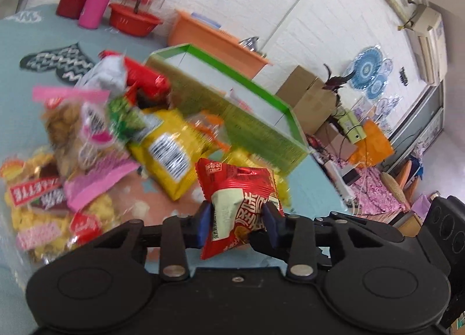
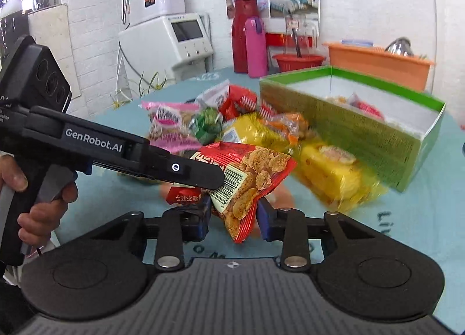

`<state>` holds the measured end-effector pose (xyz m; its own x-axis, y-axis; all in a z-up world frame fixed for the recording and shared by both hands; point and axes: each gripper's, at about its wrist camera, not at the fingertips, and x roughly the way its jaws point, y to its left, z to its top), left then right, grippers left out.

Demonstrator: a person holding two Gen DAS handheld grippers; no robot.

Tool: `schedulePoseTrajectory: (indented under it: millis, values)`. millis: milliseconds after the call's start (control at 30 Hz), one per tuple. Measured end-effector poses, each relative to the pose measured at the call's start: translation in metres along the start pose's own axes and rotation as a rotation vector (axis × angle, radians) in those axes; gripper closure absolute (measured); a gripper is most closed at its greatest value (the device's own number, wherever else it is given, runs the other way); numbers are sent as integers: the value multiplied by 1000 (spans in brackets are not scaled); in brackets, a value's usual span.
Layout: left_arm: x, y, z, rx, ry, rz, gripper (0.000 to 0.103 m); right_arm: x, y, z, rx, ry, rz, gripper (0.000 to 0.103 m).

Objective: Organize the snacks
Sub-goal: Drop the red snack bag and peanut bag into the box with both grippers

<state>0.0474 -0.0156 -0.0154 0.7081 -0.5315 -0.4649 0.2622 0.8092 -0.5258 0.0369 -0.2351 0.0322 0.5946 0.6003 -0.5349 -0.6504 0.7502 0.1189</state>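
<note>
My left gripper (image 1: pixel 237 218) is shut on a red packet with a cream panel (image 1: pixel 232 189), held off the teal tablecloth. My right gripper (image 2: pixel 234 214) is shut on a red packet showing fried pieces and a barcode (image 2: pixel 250 172). In the right wrist view the left gripper (image 2: pixel 215 181) reaches in from the left, a hand on its handle, with a bit of red packet (image 2: pixel 183 197) under its fingers. An open green box (image 1: pixel 255 120) (image 2: pixel 363 131) stands behind, with a few packets inside. A heap of snack bags lies beside it, among them a yellow bag (image 1: pixel 168 155) (image 2: pixel 334 172).
A red flask (image 2: pixel 239 38), a pink bottle (image 2: pixel 255 47), a red basin (image 2: pixel 299 62) and an orange basket (image 2: pixel 375 59) stand at the table's back. A patterned oven mitt (image 1: pixel 58 62) lies far left. Cartons and clutter (image 1: pixel 311 93) sit on the floor beyond the table's edge.
</note>
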Motion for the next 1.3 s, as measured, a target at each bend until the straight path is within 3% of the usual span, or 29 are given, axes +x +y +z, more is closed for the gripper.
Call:
schedulePoseTrajectory:
  millis: [233,400,667,967,1000,1067,1100,1133,1200,1300]
  values:
    - [13,-31,45,92,-78,-54,45,-15,-20,33,-13,-127,-67,44]
    - [43,-42,77,117,-87,-88,45,-13,-45,52,14,-192,-131,44]
    - [108,-45,111,141,-30,-98,45,7,-91,65,84,-208,-218,44]
    - [158,-39,130,152,11,-86,43,30,-133,64,157,-212,-242,45]
    - [163,-38,130,161,15,-78,43,34,-135,63,158,-213,-249,43]
    - [172,-35,129,174,29,-49,0,43,-139,60,148,-214,-274,35]
    - [175,-34,128,172,34,-39,0,47,-140,59,131,-213,-287,21]
    - [176,-32,126,168,37,-31,0,51,-141,58,120,-200,-302,0]
    - [172,-30,121,164,24,-15,0,56,-140,55,105,-189,-343,0]
    - [163,-32,119,189,9,-6,0,52,-137,53,98,-186,-328,0]
